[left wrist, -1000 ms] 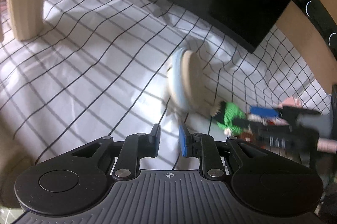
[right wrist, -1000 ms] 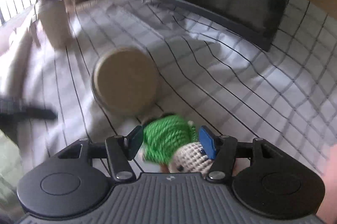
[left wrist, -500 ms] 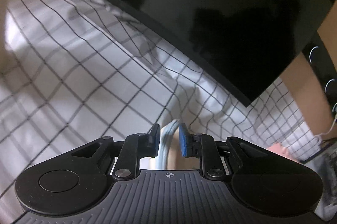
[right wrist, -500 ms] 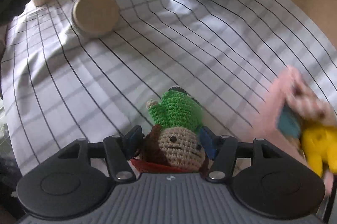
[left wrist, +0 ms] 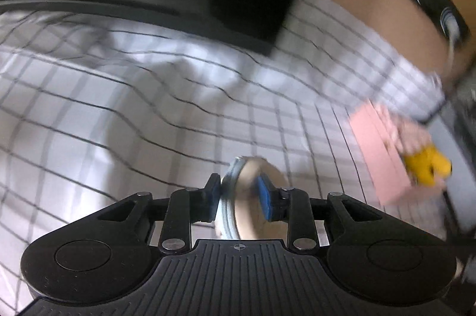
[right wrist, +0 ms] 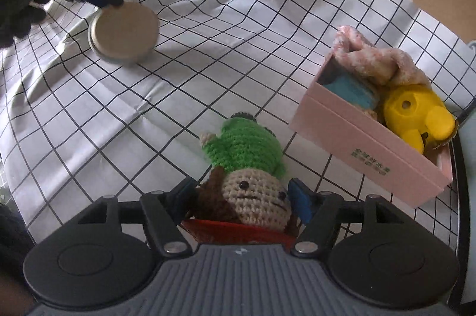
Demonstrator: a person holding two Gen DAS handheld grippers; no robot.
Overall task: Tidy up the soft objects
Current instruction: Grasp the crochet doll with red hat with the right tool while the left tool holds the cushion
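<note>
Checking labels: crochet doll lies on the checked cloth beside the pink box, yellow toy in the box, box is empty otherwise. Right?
Not empty otherwise. The right wrist view shows the pink box also holding a fluffy pink toy and something blue beside the yellow toy. The rest holds.

On the long side of the pink box point(right wrist: 369, 149) I see two short lines of small green print, likely Chinese characters, too small for me to read. I find no other writing anywhere.

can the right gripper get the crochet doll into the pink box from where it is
Probably yes. The right gripper has the crochet doll between its jaws, which have just been opening, and bare cloth separates it from the pink box, though toys already crowd that box.
</note>
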